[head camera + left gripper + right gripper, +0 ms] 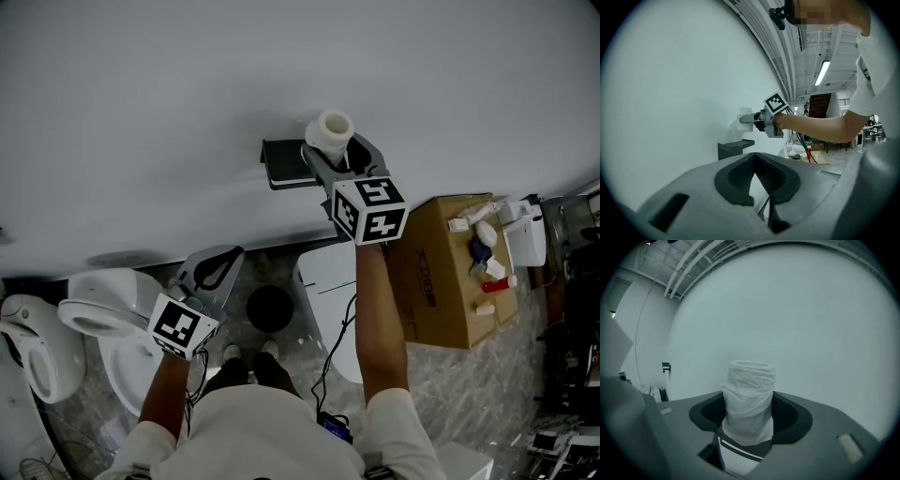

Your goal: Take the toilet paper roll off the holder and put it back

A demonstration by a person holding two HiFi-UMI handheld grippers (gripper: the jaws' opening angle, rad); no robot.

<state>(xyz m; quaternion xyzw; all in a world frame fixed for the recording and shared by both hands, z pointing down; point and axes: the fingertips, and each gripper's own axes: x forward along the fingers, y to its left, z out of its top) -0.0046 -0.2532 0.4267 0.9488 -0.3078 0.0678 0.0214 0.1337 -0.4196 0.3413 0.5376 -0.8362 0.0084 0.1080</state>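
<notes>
Against a plain pale wall (169, 84), pictured gripping a loosely wound white toilet paper roll (330, 131) in the grey two-jaw right gripper (336, 150), jaws clamped on the roll's lower half, hollow end poking out past the tips. Held the roll off the dark flat wall-mounted holder (286, 161), just above and to the right of it, close to the wall. Hung the grey left gripper (217, 262) low and near, well apart from both, jaws closed on nothing, beside a white toilet bowl (94, 314) at far left. Judged the roll light, soft and easily crushed, with slack outer wraps apt to slide or tear. Looked best taken round the middle with mild pressure, leaving the hollow core free for the holder.
</notes>
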